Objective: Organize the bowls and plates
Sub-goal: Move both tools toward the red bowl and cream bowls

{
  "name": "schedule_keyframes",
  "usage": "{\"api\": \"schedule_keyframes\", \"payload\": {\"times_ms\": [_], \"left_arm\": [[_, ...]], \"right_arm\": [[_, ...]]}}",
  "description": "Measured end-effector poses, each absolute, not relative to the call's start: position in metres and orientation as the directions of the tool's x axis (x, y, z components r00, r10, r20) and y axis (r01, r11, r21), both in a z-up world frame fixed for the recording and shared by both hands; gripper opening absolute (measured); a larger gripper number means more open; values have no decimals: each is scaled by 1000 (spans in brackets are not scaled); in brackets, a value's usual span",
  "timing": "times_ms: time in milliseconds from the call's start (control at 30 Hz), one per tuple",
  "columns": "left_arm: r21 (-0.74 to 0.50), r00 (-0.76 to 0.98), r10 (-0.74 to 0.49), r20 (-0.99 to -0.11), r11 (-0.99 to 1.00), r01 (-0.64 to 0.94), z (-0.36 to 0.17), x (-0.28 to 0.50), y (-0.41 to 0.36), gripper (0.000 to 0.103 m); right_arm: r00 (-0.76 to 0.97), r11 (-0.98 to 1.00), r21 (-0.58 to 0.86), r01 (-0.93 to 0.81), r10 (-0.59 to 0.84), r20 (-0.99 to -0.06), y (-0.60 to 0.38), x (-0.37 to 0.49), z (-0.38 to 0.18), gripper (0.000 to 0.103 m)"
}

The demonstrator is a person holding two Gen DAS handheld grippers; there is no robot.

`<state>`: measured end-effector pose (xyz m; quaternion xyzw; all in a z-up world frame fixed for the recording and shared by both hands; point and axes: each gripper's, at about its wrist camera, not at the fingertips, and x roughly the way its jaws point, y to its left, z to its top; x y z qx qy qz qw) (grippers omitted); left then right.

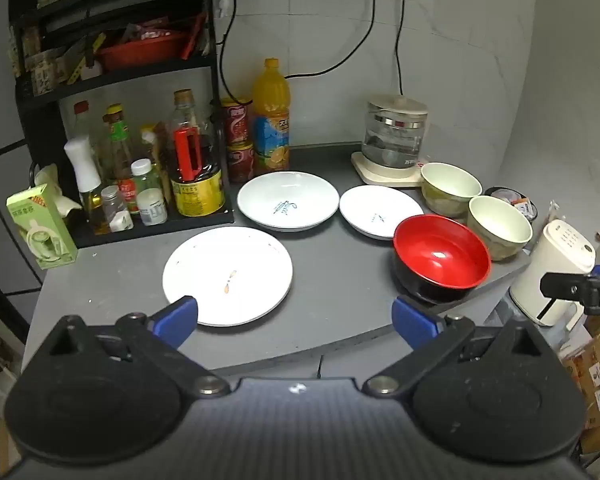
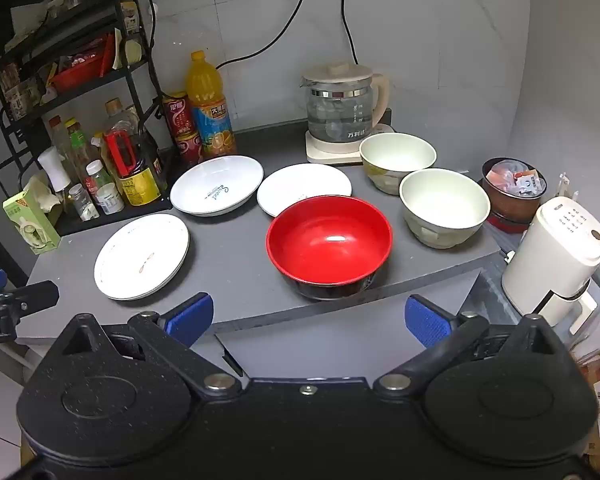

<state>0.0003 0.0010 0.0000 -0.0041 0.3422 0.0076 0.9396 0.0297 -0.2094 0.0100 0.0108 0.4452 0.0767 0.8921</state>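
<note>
The grey desk [image 1: 332, 280] spreads out ahead of both tools and carries all the dishes. The left tool [image 1: 296, 316] stands wide open with nothing between its blue fingers [image 1: 178, 314], and it touches nothing; its left fingertip overlaps the near rim of the flat white plate [image 1: 228, 276], though whether it actually hangs above the plate cannot be told. Beyond that plate, further from the tool, sit a deep white plate [image 1: 288, 200] with blue script and, just to its right, a smaller white plate [image 1: 380, 210]. The right tool [image 2: 308, 316] is likewise spread wide, empty and clear of everything, hovering before the desk's front edge. Straight ahead of it stands the red bowl [image 2: 329, 242], close to the edge. To the right and further off are two cream bowls, the nearer one [image 2: 444, 206] and the farther one [image 2: 398, 160], set just beside each other in front of a glass kettle [image 2: 342, 114].
</note>
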Motion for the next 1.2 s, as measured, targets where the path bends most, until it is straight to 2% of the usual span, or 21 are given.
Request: {"api": "schedule_keyframes", "payload": {"times_ms": [67,267,1200], "left_arm": [[36,772,23,-635,999,0,0,0,-1,102],[21,767,9,-641,1000,6,9,-1,-9,102],[-20,759,-77,-647,996,83,16,-31,81,103]], "right_arm": [[592,988,86,-126,144,-793,-210,30,11,103],[591,991,58,-124,121,-798,-204,28,18,103],[633,1000,-3,-27,15,-774,-113,-26,32,103]]}}
